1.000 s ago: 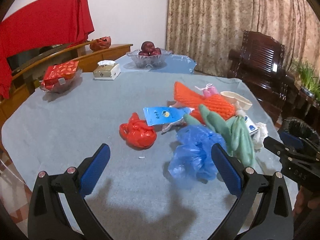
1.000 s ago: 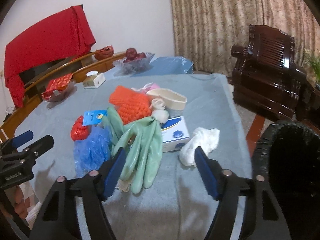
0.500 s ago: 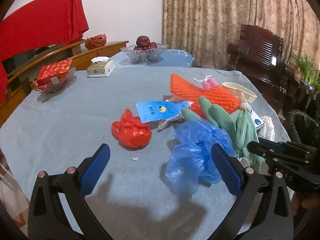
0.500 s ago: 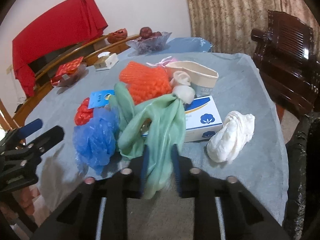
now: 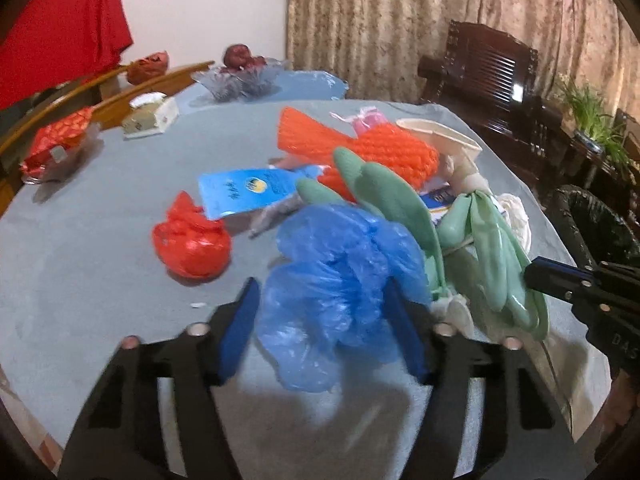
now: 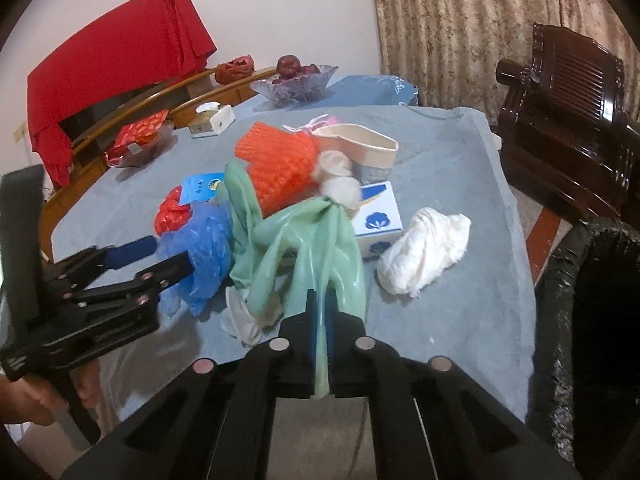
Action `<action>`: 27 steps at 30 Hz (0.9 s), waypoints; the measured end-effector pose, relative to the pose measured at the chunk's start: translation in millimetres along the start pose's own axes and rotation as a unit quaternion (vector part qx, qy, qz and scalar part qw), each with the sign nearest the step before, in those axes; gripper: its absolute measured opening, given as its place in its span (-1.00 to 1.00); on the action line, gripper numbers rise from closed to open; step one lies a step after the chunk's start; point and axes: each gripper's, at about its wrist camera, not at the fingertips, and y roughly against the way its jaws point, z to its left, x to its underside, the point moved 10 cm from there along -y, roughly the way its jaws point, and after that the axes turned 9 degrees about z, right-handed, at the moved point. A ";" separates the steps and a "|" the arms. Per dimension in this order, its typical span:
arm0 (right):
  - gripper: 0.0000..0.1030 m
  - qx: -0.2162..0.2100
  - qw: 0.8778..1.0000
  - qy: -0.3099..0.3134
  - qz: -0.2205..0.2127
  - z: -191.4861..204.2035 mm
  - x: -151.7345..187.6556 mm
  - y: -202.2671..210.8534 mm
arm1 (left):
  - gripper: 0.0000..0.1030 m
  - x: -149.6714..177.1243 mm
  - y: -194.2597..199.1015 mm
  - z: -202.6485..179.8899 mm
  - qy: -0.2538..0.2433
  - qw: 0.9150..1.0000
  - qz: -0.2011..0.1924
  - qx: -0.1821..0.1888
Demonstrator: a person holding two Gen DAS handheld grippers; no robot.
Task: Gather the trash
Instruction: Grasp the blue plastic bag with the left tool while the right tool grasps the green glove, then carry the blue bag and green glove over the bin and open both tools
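A: What was the right gripper (image 6: 319,312) doing?

B: Jaws pinched tight tog. on a finger of the green rubber gloves (image 6: 308,240); a thin strip of green showed btwn the blue pads. Gloves lay limp at the near edge of the trash pile, cuffs toward the pile's middle.

A: And the left gripper (image 5: 324,320)?

B: About half apart, jaws had just been closing. The blue plastic bag (image 5: 340,276) sat btwn the blue pads. Right pad looked pressed into the bag; left pad just beside it, can't tell if it touched. Frame blurred there.

A: Where was the bag w/ respect to the rest?

B: Near-left side of the pile, touching the gloves on its right. Red plastic bag (image 5: 190,240) left of it, apart. Blue packet (image 5: 244,190) just beyond that, flat on the grey tablecloth (image 5: 100,220).

A: Other trash?

B: Orange foam net (image 6: 280,164) mid-pile, far side of the gloves. Beige band (image 6: 360,144) to its right, white-and-blue box (image 6: 378,220) nearer than the band, white crumpled wad (image 6: 424,252) right of the box, on the cloth by itself.

A: Bin?

B: Black-lined bin (image 6: 592,300) off the table's right edge, near side.

A: Far end?

B: Glass bowl w/ dark red fruit (image 6: 294,76), small tissue box (image 6: 212,120) and a red packet in a dish (image 6: 136,136) at far left.
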 end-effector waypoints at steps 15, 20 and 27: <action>-0.07 0.001 1.000 -0.005 -0.025 0.3 -18.5 4.3 | -0.79 1.1 24.0 -0.7 -0.007 1.000 -0.012 0.016; -0.07 -0.001 1.000 -0.004 -0.005 2.8 -22.8 -22.1 | -0.79 2.1 19.7 3.9 -0.009 1.000 -0.006 0.014; -0.70 -0.002 0.999 0.027 0.019 13.6 -20.9 -34.3 | -0.81 -4.9 24.0 6.2 -0.008 1.000 -0.012 0.016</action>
